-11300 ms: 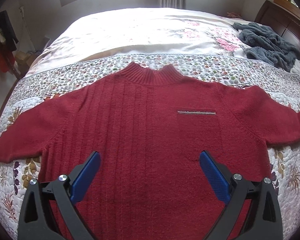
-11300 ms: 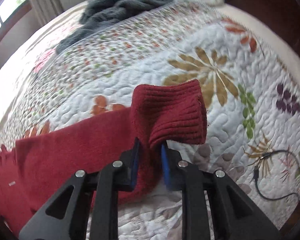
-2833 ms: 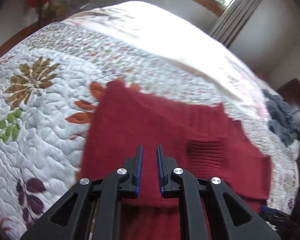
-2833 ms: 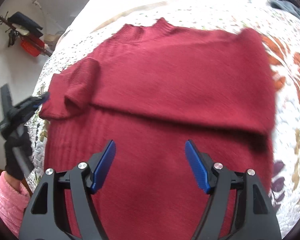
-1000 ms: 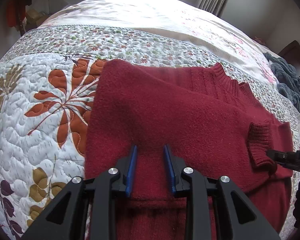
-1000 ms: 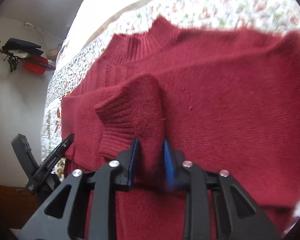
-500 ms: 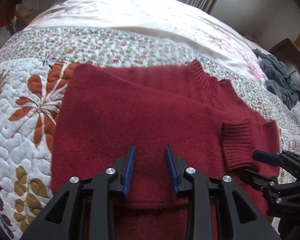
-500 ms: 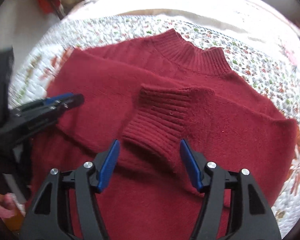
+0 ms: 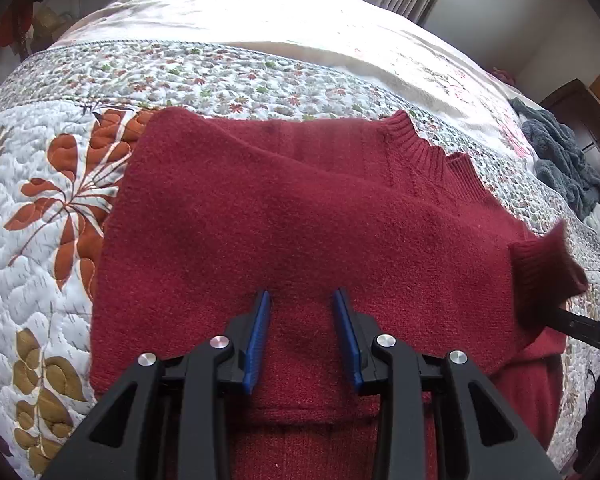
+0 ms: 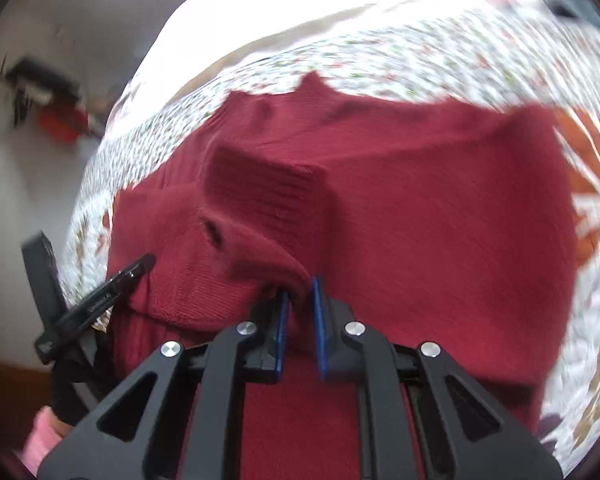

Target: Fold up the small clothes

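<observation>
Jaws of right gripper [image 10: 300,304] pinch sleeve cuff [image 10: 260,204]; left gripper [image 9: 302,336] gapes.

The sweater [image 9: 300,216] lies flat on the quilt [image 9: 40,240] covering the bed, collar [image 9: 432,152] on its far side. A sleeve lies folded across its body, with the cuff [image 9: 540,264] at the right. A blanket [image 9: 564,168] is heaped far right.
</observation>
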`<state>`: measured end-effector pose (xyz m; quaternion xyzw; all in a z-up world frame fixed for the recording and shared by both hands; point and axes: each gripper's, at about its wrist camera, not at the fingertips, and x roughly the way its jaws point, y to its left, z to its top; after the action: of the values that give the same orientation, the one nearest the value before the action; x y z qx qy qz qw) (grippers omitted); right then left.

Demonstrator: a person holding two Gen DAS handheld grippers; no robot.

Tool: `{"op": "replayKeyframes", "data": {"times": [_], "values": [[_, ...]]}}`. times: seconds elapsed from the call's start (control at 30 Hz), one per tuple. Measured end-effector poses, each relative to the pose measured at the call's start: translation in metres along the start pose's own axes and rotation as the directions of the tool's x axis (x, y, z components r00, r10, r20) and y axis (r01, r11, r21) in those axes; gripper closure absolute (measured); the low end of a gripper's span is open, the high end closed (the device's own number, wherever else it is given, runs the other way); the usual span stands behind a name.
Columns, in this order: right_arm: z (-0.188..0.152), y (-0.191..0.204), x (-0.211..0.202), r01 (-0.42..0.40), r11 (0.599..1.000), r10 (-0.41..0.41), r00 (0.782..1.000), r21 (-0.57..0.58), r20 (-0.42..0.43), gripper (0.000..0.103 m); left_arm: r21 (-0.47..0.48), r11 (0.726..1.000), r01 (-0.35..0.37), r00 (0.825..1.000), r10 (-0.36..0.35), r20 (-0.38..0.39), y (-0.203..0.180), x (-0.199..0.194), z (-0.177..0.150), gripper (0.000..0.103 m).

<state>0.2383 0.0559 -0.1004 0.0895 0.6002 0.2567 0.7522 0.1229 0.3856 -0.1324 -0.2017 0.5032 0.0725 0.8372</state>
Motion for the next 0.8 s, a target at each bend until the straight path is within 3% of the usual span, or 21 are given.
{"op": "replayKeyframes", "data": {"times": [0.13, 0.23, 0.47, 0.53, 0.6, 0.67, 0.8], "values": [[-0.013, -0.035, -0.007, -0.023, 0.996, 0.025, 0.999, 0.087, -0.02, 0.085, 0.001, 1.0, -0.007, 1.0, 0.007, 0.006, -0.001, 0.001, -0.002, 0.068], [-0.02, -0.061, -0.016, -0.069, 0.983, 0.069, 0.998, 0.17, 0.01, 0.069, -0.001, 1.0, -0.009, 1.0, 0.009, 0.005, -0.001, 0.001, 0.0, 0.068], [-0.01, -0.09, -0.003, -0.225, 0.929, 0.229, 0.973, 0.294, 0.024, 0.067, 0.026, 1.0, -0.003, 0.998, 0.001, 0.063, -0.018, -0.021, 0.007, 0.069], [-0.002, -0.089, 0.004, -0.249, 0.919, 0.254, 0.967, 0.305, 0.024, 0.071, 0.046, 0.999, -0.003, 0.999, 0.0, 0.053, -0.024, -0.019, 0.008, 0.068], [0.005, -0.085, 0.012, -0.236, 0.924, 0.247, 0.969, 0.301, 0.001, 0.092, 0.062, 0.998, -0.009, 0.999, 0.006, 0.048, -0.028, -0.016, 0.008, 0.068], [0.006, -0.08, 0.012, -0.215, 0.933, 0.228, 0.974, 0.29, -0.01, 0.094, 0.069, 0.997, -0.02, 0.999, 0.017, 0.042, -0.028, -0.014, 0.008, 0.068], [0.003, -0.077, -0.015, -0.22, 0.944, 0.214, 0.975, 0.247, 0.053, 0.095, 0.079, 0.997, -0.025, 0.999, 0.022, 0.045, -0.025, -0.014, 0.006, 0.066]]}}
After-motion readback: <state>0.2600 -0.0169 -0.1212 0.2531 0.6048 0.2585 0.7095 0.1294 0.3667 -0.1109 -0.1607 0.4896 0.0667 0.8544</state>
